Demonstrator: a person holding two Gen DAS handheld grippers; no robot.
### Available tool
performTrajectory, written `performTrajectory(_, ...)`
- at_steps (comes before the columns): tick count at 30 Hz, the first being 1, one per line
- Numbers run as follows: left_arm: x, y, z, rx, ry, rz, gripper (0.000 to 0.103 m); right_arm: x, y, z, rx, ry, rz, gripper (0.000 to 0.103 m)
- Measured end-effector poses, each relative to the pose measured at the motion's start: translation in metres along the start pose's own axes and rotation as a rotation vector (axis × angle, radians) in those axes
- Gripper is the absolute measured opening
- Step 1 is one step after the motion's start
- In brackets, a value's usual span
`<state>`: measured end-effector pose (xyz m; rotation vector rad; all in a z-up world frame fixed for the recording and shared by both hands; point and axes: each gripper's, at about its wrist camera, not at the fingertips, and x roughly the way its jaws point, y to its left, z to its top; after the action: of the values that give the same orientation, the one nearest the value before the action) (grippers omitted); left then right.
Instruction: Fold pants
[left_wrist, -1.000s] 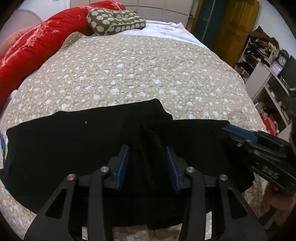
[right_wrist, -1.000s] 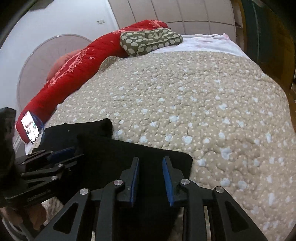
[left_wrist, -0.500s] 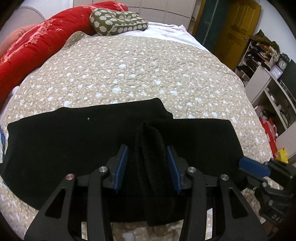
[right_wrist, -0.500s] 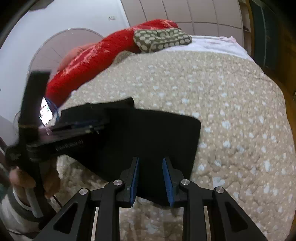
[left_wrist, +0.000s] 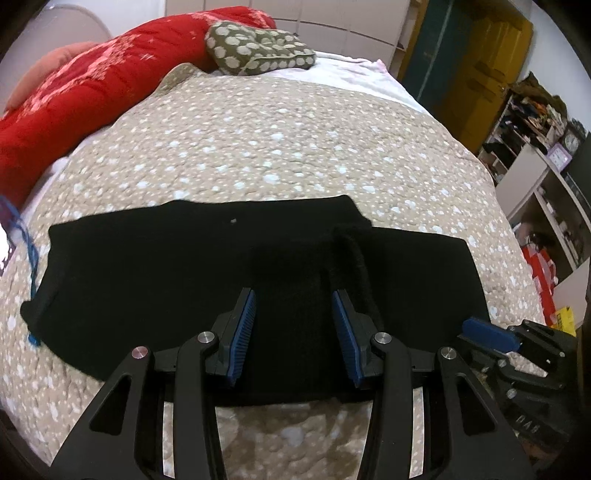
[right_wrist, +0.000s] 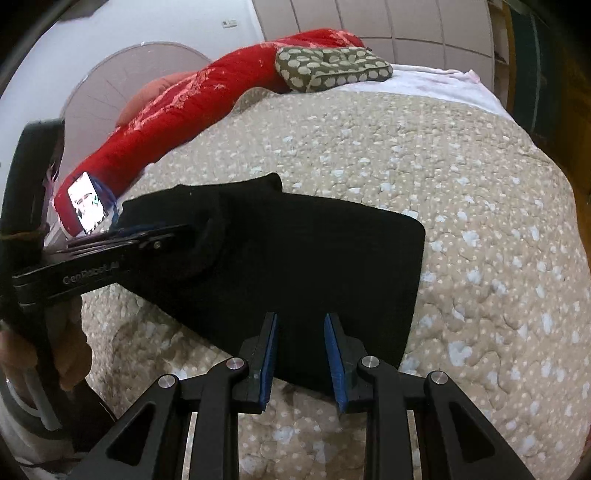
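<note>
Black pants (left_wrist: 155, 277) lie flat across the near part of the bed, one end folded over onto the middle, with a raised fold ridge (left_wrist: 356, 258). My left gripper (left_wrist: 293, 328) is open, its blue pads just above the near edge of the pants, holding nothing. My right gripper (right_wrist: 300, 356) is open above the near right corner of the pants (right_wrist: 314, 266), also empty. The right gripper also shows in the left wrist view (left_wrist: 491, 332) at the pants' right end. The left gripper shows in the right wrist view (right_wrist: 122, 240) over the fold.
The bed has a beige dotted quilt (left_wrist: 280, 140). A red duvet (left_wrist: 74, 99) and a green spotted pillow (left_wrist: 258, 55) lie at the far end. A lit phone (right_wrist: 86, 206) lies at the left edge. Shelves (left_wrist: 546, 177) stand to the right.
Both grippers have drawn back toward the near bed edge. The left gripper's jaws have opened off the fold ridge, which now lies to the right of them. The right gripper has moved back off the pants.
</note>
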<state>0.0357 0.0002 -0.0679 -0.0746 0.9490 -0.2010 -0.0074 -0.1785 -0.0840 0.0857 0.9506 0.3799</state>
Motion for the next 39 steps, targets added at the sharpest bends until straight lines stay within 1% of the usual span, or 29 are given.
performTrajectory(4, -0.005, 0.008, -0.004, -0.021, -0.001, 0.003, 0.042, -0.009, 0.003, 0.012, 0.011, -0.029, 0.037, 0.024)
performTrajectory(7, -0.009, 0.011, -0.007, -0.025, -0.002, 0.005, 0.042, -0.007, 0.012, 0.025, -0.016, -0.049, 0.027, 0.024)
performTrajectory(11, -0.015, 0.019, -0.011, -0.034, -0.008, 0.017, 0.042, 0.014, 0.029, 0.044, -0.074, -0.053, 0.026, 0.024)
performTrajectory(15, -0.018, 0.033, -0.016, -0.062, -0.002, 0.029, 0.042, 0.052, 0.051, 0.053, -0.157, 0.010, -0.018, 0.025)
performTrajectory(17, -0.019, 0.042, -0.018, -0.079, 0.003, 0.037, 0.042, 0.059, 0.063, 0.055, -0.190, -0.012, -0.038, 0.024)
performTrajectory(18, -0.018, 0.045, -0.019, -0.086, 0.005, 0.038, 0.042, 0.059, 0.068, 0.056, -0.198, -0.019, -0.029, 0.024)
performTrajectory(19, -0.018, 0.049, -0.019, -0.097, 0.007, 0.040, 0.042, 0.058, 0.070, 0.057, -0.197, -0.023, -0.003, 0.024)
performTrajectory(20, -0.018, 0.052, -0.019, -0.106, 0.009, 0.042, 0.042, 0.058, 0.071, 0.058, -0.181, -0.018, 0.065, 0.024)
performTrajectory(21, -0.018, 0.054, -0.019, -0.112, 0.009, 0.041, 0.042, 0.058, 0.071, 0.058, -0.168, -0.007, 0.107, 0.024)
performTrajectory(23, -0.019, 0.056, -0.019, -0.119, 0.003, 0.038, 0.042, 0.055, 0.071, 0.057, -0.164, -0.003, 0.103, 0.024)
performTrajectory(26, -0.021, 0.057, -0.019, -0.120, -0.002, 0.034, 0.042, 0.037, 0.061, 0.056, -0.136, -0.042, 0.114, 0.024)
performTrajectory(27, -0.021, 0.057, -0.019, -0.122, -0.003, 0.032, 0.042, 0.032, 0.058, 0.055, -0.132, -0.057, 0.109, 0.024)
performTrajectory(30, -0.021, 0.057, -0.020, -0.124, -0.001, 0.023, 0.042, 0.029, 0.054, 0.059, -0.145, -0.085, 0.046, 0.024)
performTrajectory(34, -0.022, 0.056, -0.021, -0.117, 0.000, 0.030, 0.042, 0.055, 0.068, 0.066, -0.227, -0.085, -0.045, 0.016)
performTrajectory(37, -0.023, 0.056, -0.020, -0.113, 0.004, 0.039, 0.042, 0.072, 0.083, 0.068, -0.252, -0.071, -0.015, 0.015)
performTrajectory(39, -0.025, 0.059, -0.019, -0.116, -0.003, 0.050, 0.042, 0.070, 0.088, 0.069, -0.283, -0.065, -0.029, 0.015)
